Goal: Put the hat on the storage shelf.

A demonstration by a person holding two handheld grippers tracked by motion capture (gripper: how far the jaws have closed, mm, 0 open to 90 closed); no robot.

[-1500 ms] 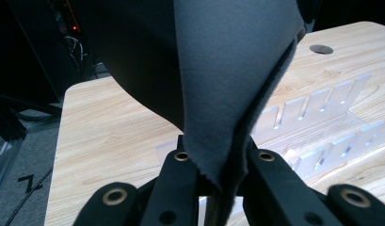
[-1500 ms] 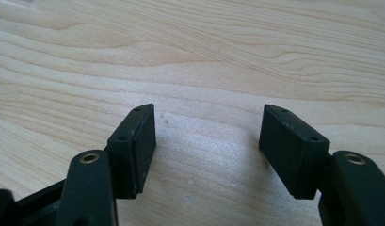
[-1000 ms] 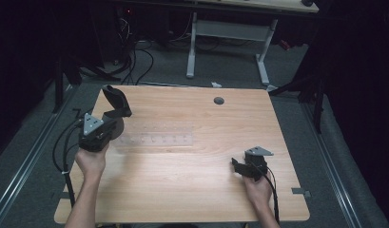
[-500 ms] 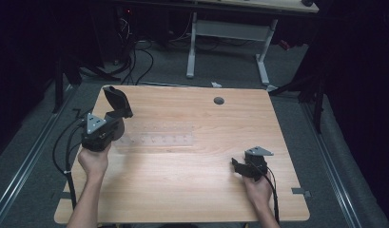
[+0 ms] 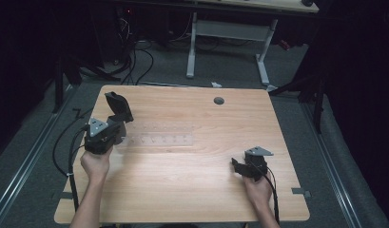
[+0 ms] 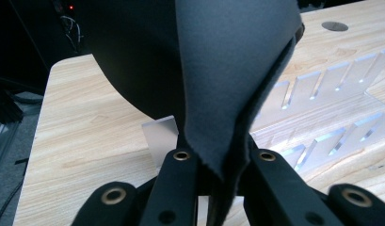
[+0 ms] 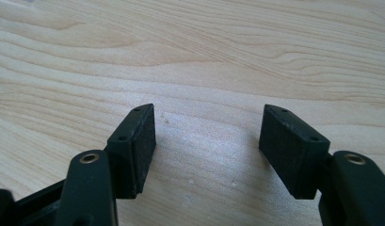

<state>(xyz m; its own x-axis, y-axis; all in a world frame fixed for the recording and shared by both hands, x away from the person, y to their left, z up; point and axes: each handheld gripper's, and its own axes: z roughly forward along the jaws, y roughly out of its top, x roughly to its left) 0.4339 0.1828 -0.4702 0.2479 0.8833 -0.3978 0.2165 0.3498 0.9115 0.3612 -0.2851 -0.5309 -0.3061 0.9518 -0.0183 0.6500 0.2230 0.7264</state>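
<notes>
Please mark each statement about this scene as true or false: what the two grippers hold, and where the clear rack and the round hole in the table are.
1. The left gripper is shut on a dark pouch. True.
2. The right gripper holds a piece of cloth. False: its jaws stand open with bare table between them.
3. A clear rack with slots lies on the table beside the left gripper. True.
4. The dark pouch lies flat on the wood. False: it is lifted, standing up from the jaws.
5. The round hole in the table is near the person's edge. False: it is near the far edge.
</notes>
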